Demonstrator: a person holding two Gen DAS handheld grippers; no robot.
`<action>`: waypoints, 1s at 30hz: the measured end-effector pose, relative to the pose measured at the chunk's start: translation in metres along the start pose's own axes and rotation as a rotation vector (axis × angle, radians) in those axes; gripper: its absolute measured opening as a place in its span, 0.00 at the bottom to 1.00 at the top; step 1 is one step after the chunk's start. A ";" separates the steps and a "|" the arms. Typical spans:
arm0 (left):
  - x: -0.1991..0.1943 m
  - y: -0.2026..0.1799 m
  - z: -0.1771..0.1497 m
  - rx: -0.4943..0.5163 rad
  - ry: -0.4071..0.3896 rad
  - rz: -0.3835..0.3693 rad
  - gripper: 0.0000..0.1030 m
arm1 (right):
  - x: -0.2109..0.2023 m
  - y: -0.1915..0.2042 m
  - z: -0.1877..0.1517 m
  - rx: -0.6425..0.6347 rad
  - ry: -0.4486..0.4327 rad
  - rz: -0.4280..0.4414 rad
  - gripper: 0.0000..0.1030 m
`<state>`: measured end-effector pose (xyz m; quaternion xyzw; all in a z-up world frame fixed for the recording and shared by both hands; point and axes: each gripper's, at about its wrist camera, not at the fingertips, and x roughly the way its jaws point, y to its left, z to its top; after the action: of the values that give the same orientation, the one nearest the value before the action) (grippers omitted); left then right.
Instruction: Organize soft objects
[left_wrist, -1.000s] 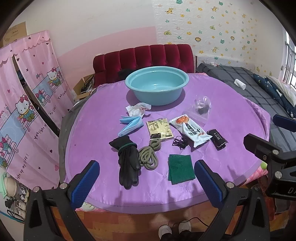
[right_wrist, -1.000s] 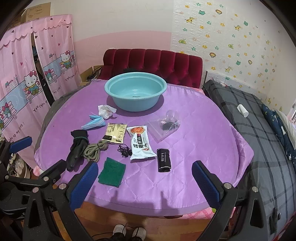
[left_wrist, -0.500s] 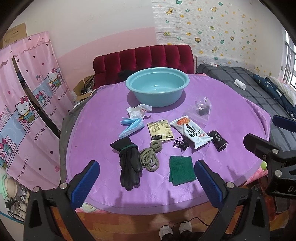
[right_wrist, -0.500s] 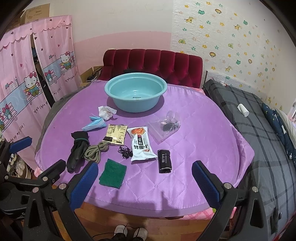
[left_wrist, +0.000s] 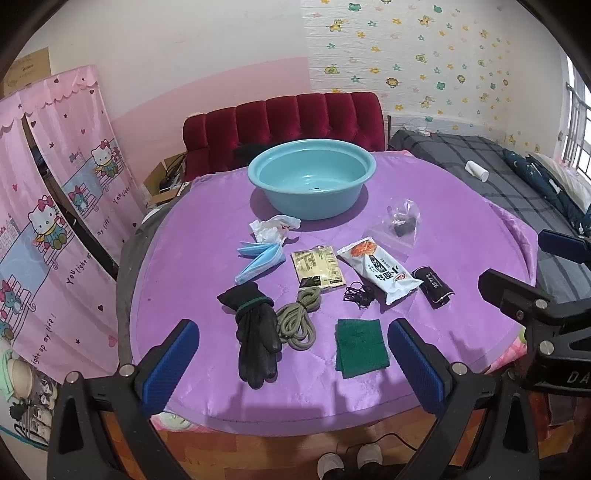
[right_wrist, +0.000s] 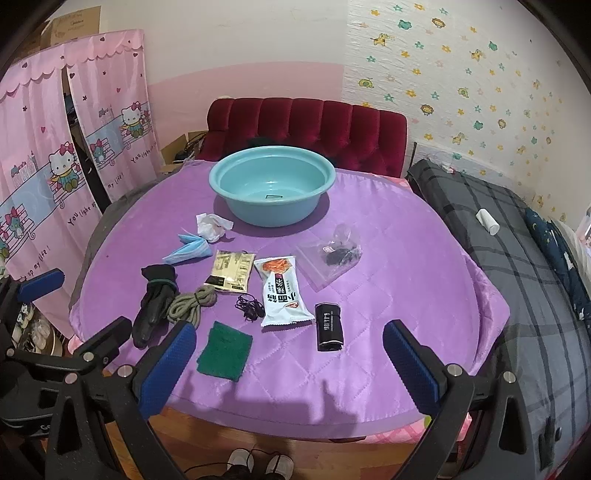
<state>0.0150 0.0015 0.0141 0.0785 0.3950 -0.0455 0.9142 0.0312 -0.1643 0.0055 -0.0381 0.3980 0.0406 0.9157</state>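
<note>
Both claws hang at the near edge of the round purple tabletop (left_wrist: 461, 236), each with its blue-padded jaws spread wide and nothing between them. The left claw (left_wrist: 293, 363) sits low in front of the black glove (left_wrist: 255, 339); the right claw (right_wrist: 290, 363) is near the green cloth (right_wrist: 224, 350) and the small black pouch (right_wrist: 329, 326).

At the far side of the tabletop stands a teal basin (left_wrist: 312, 177). The soft things lie scattered between it and the claws. A crumpled white tissue (left_wrist: 273, 228) lies just in front of the basin, with a folded blue face mask (left_wrist: 260, 258) beside it. The glove lies flat, its fingers pointing toward the near edge, touching a coil of grey-green rope (left_wrist: 299, 321). The green cloth lies flat to the right of the rope. In the middle are a yellowish packet (left_wrist: 317, 267), a white snack bag (left_wrist: 380, 271) and a tangle of thin black cord (left_wrist: 357, 294) at the snack bag's lower corner. A clear plastic bag (left_wrist: 399, 225) with something dark inside lies further back, to the right.
</note>
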 end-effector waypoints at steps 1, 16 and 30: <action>0.000 0.000 0.001 0.000 0.000 -0.002 1.00 | 0.001 -0.001 0.001 0.004 0.002 0.002 1.00; 0.015 0.009 0.008 -0.005 0.043 -0.012 1.00 | 0.017 -0.013 0.013 0.038 0.046 0.008 1.00; 0.052 0.030 0.016 0.003 0.146 -0.058 1.00 | 0.056 -0.032 0.025 0.047 0.147 0.012 1.00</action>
<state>0.0665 0.0274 -0.0098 0.0715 0.4627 -0.0668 0.8811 0.0903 -0.1912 -0.0174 -0.0172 0.4652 0.0338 0.8844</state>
